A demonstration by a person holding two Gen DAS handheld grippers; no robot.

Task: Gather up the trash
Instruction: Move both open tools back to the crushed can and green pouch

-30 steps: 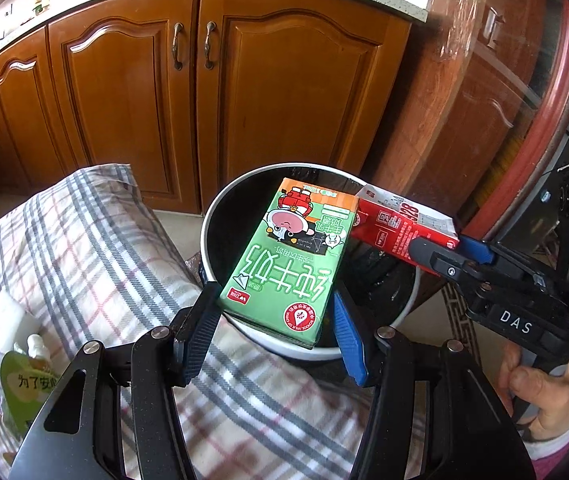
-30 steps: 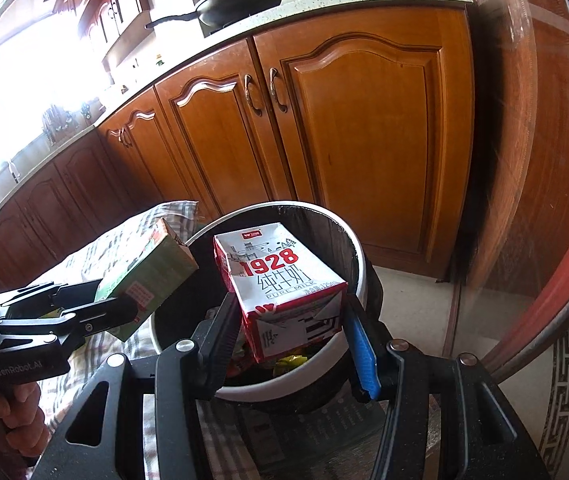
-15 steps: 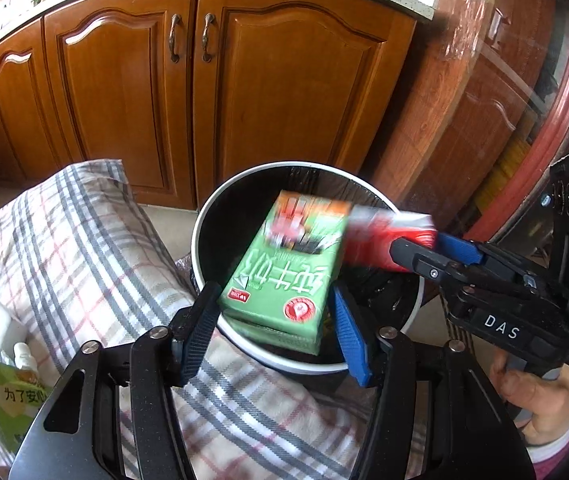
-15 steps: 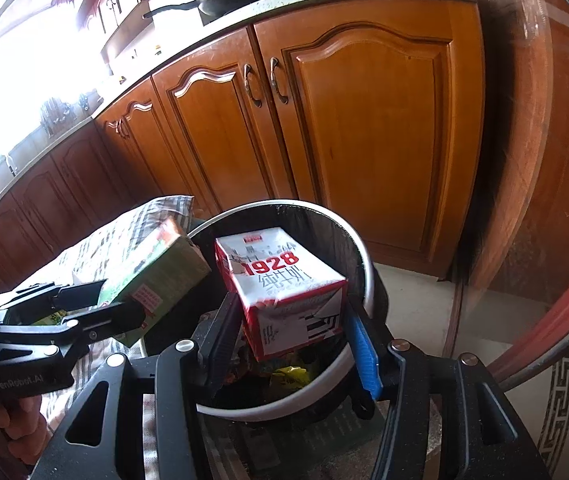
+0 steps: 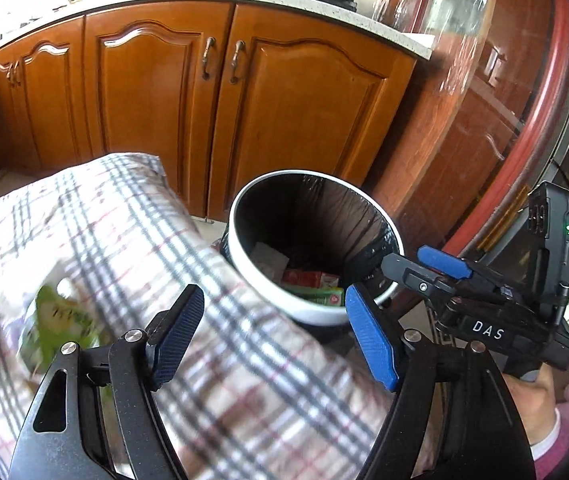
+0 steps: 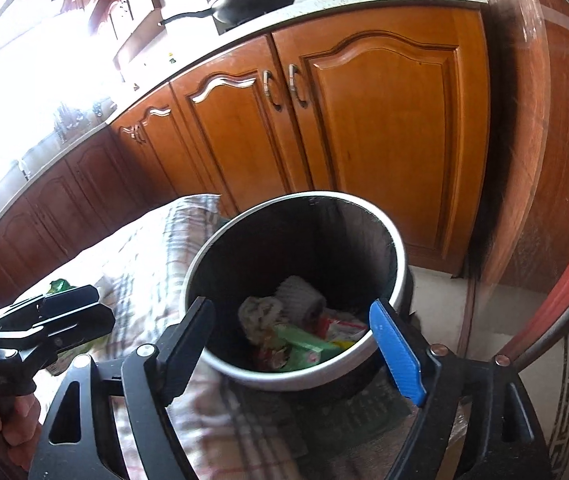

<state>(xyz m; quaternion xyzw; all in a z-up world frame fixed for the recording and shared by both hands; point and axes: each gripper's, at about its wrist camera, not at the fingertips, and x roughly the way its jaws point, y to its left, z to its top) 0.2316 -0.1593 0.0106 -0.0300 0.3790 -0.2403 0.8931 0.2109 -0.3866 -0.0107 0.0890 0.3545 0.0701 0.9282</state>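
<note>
Left gripper (image 5: 272, 336): jaws just spread, nothing between them, over the plaid-clothed desk (image 5: 244, 380).
Right gripper (image 6: 308, 344): jaws just released, bare, above the round white-rimmed, black-lined bin (image 6: 394, 240).
Cartons: green carton (image 6: 304, 346) and red carton (image 5: 308, 278) lie in the bin.
Next step, likely: fetch the blurred green pouch (image 5: 60, 324); lift clear of the rim.
Beyond: wooden cabinets (image 5: 304, 120).

White-rimmed black bin (image 6: 398, 264) — green carton (image 6: 302, 346), red carton (image 5: 308, 279) — grey-and-red checked cloth (image 5: 132, 248)

left tool (image 5: 272, 338) agape, right tool (image 6: 292, 350) agape, both empty
</note>
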